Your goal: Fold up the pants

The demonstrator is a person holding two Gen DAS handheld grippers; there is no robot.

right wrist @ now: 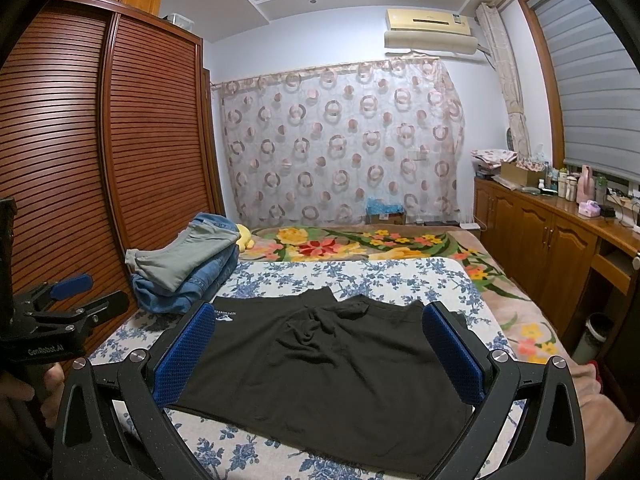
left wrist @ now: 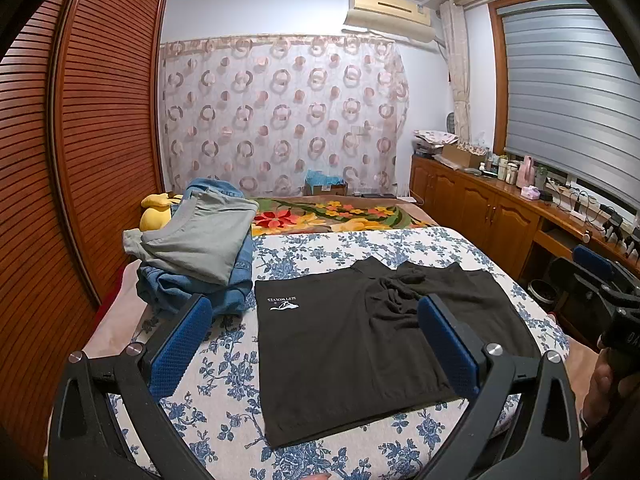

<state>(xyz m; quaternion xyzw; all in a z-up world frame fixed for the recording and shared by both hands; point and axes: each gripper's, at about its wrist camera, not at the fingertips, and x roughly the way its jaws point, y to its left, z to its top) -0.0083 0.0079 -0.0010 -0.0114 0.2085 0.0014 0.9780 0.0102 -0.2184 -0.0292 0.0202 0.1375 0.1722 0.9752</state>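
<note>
The black pants (left wrist: 344, 356) lie spread flat on the blue floral sheet (left wrist: 320, 248), with a white logo near their far left corner and a rumpled bunch of cloth in the middle. They also show in the right wrist view (right wrist: 328, 368). My left gripper (left wrist: 316, 340) is open and empty, held above the pants' near left part. My right gripper (right wrist: 320, 348) is open and empty, held above the pants' near edge. The right gripper also shows at the right edge of the left wrist view (left wrist: 608, 284), and the left gripper at the left edge of the right wrist view (right wrist: 76, 296).
A pile of folded clothes, grey on top of blue denim (left wrist: 200, 248), sits at the bed's far left beside a yellow plush toy (left wrist: 154, 212). A louvred wooden wardrobe (left wrist: 80, 140) stands on the left. Wooden cabinets (left wrist: 488, 208) with clutter run along the right. A flowered blanket (left wrist: 340, 216) lies beyond the sheet.
</note>
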